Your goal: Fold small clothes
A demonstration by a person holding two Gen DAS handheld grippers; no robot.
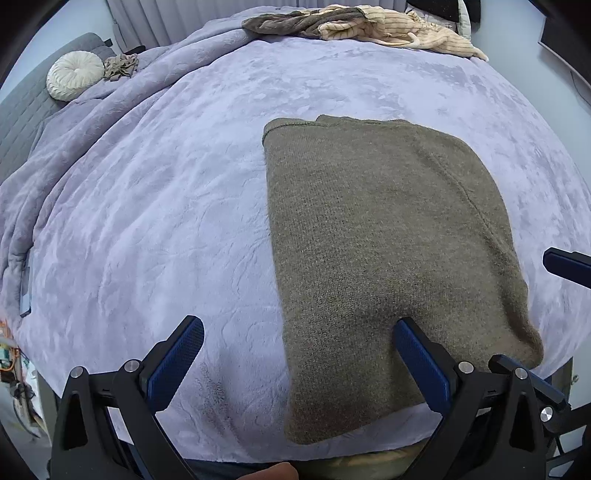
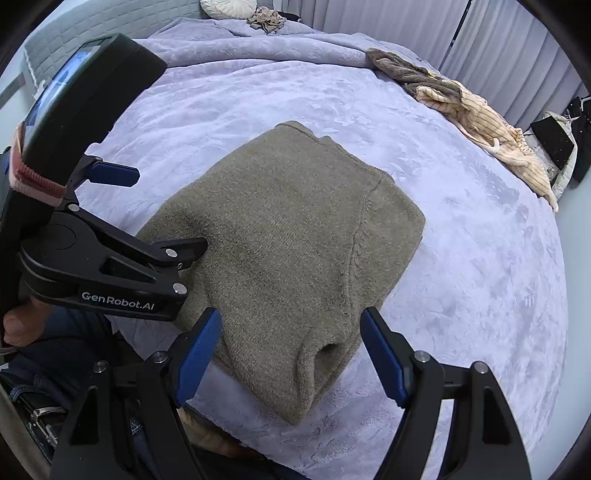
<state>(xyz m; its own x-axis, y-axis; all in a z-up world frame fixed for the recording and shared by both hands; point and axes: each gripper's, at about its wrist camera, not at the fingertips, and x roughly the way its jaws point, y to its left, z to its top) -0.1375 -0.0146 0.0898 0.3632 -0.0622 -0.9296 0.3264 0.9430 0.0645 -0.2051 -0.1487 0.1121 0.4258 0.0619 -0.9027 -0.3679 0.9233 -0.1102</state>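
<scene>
Both sets of jaws stand spread and pinch nothing: the left gripper (image 1: 295, 354) straddles the near left edge of the sweater (image 1: 388, 240), the right gripper (image 2: 291, 350) its near corner. The sweater lies folded into a neat rectangle on the bed (image 1: 147, 221). A heap of clothes (image 1: 362, 24) at the far edge looks unfolded, so work likely remains.

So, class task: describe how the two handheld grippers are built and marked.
Both grippers, left and right, have glossy black hinged frames with silver rivets and blue textured pads. White "GenRobot.AI" lettering marks the left one's side. A pink ribbed cuff shows beside it.
</scene>
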